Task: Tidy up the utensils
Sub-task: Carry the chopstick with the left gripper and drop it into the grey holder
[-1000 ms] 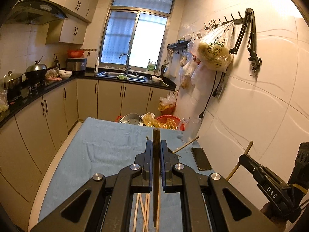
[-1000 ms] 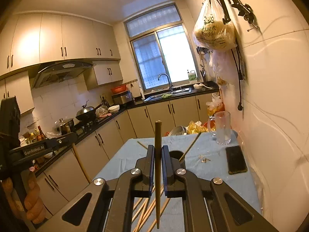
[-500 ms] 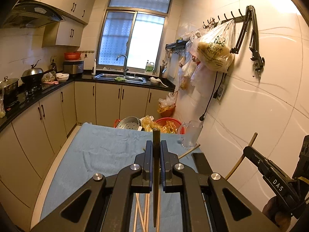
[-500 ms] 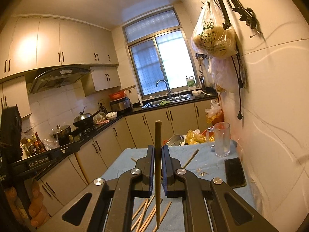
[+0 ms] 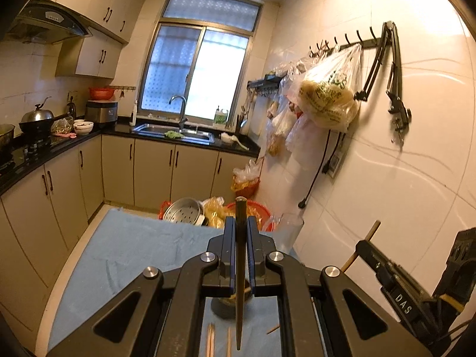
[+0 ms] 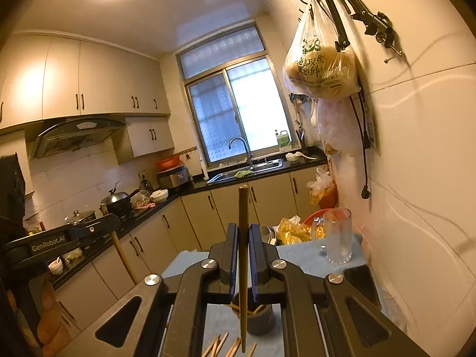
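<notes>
**Q:** Left wrist view first: what does each claw carry?

**A:** The left gripper (image 5: 240, 253) is clamped on a dark, slim wooden chopstick (image 5: 239, 282) standing upright. The right gripper (image 6: 243, 255) is clamped on a pale wooden chopstick (image 6: 243, 267), also upright.

**Q:** Where is the target?

**A:** The dark round utensil cup (image 6: 258, 319) sits just below and ahead of both claws, seemingly nearer the right one. Loose chopsticks (image 6: 220, 346) lie beneath.

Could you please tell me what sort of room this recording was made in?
It looks like a small home kitchen: a sink with a tap under the window, a wok on the stove below a range hood, and cabinets along the counters.
</notes>
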A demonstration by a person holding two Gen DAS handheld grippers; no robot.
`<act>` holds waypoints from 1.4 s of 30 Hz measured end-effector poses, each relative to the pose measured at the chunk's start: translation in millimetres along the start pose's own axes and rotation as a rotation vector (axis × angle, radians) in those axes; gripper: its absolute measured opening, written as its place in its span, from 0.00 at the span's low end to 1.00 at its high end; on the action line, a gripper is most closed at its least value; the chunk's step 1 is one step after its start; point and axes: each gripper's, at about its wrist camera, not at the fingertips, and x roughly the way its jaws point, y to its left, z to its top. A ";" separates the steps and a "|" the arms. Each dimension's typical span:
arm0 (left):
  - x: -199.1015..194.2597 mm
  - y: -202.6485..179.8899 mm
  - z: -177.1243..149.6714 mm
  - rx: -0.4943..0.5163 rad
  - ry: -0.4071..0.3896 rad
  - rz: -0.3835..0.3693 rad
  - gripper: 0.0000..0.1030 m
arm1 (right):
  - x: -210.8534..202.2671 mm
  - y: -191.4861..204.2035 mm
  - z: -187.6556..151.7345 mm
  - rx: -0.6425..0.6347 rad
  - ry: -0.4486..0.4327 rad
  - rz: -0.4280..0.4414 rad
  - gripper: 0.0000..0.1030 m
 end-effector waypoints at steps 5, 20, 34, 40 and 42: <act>31.4 -1.1 5.4 0.002 -0.010 0.020 0.07 | 27.3 -9.7 3.0 0.028 -0.011 -0.013 0.08; 104.6 5.1 -10.5 -0.007 -0.022 0.039 0.07 | 103.5 -24.2 -14.3 0.039 -0.002 -0.049 0.08; 127.7 18.8 -50.3 0.007 0.082 0.049 0.07 | 131.4 -32.5 -59.6 0.046 0.105 -0.057 0.08; 130.9 21.6 -56.7 0.020 0.136 0.069 0.07 | 132.6 -38.0 -67.1 0.058 0.133 -0.061 0.12; 129.2 21.4 -57.8 0.035 0.145 0.076 0.08 | 132.6 -38.8 -68.7 0.060 0.145 -0.064 0.12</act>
